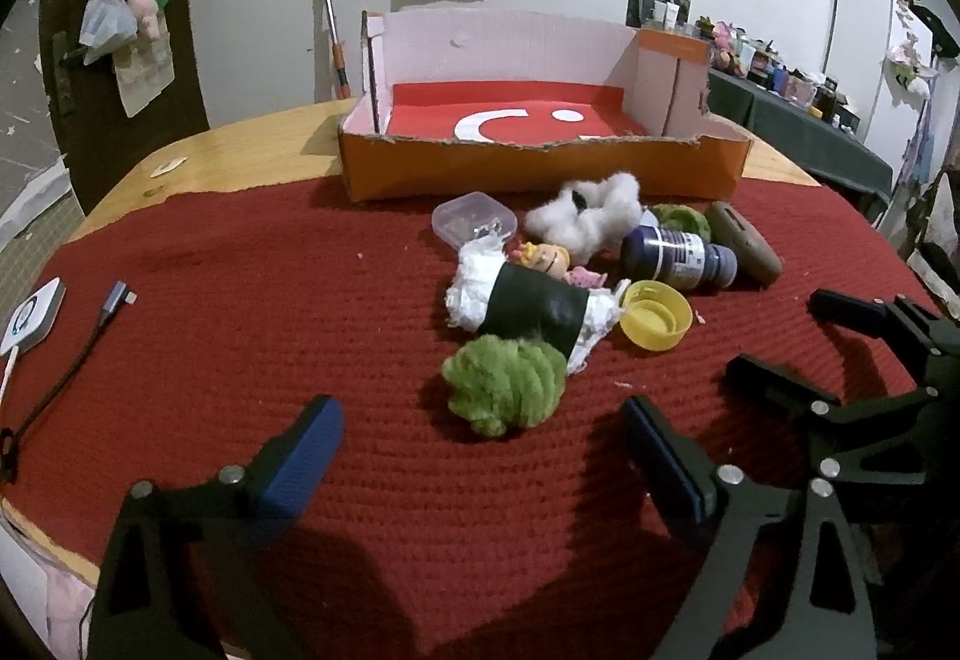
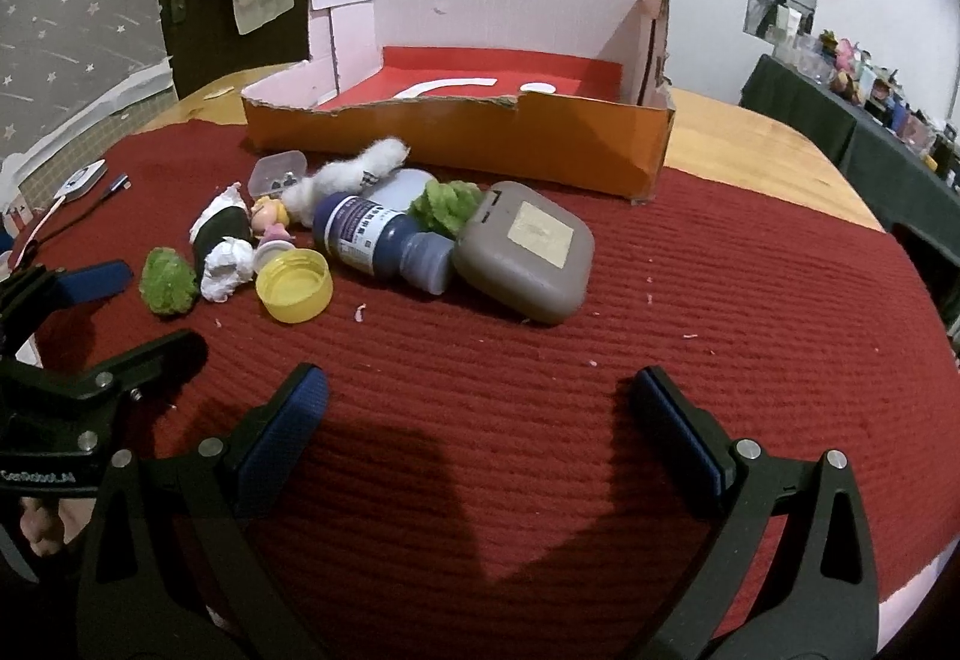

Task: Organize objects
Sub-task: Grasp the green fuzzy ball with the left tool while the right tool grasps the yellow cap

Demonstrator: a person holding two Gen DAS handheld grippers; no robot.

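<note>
Both grippers — left gripper [image 1: 483, 456] and right gripper [image 2: 480, 432] — gape empty at bottom of frame, small objects [image 1: 576, 264] still heaped mid-frame on red mat [image 1: 240, 300], orange box [image 1: 540, 168] above unfilled — sorting unstarted.

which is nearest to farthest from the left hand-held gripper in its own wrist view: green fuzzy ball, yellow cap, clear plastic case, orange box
From the left hand-held gripper, which is open over the red mat:
1. Green fuzzy ball, just ahead between the fingers.
2. Yellow cap, ahead to the right.
3. Clear plastic case, at the pile's far side.
4. Orange box, farthest, at the mat's back edge.
</note>
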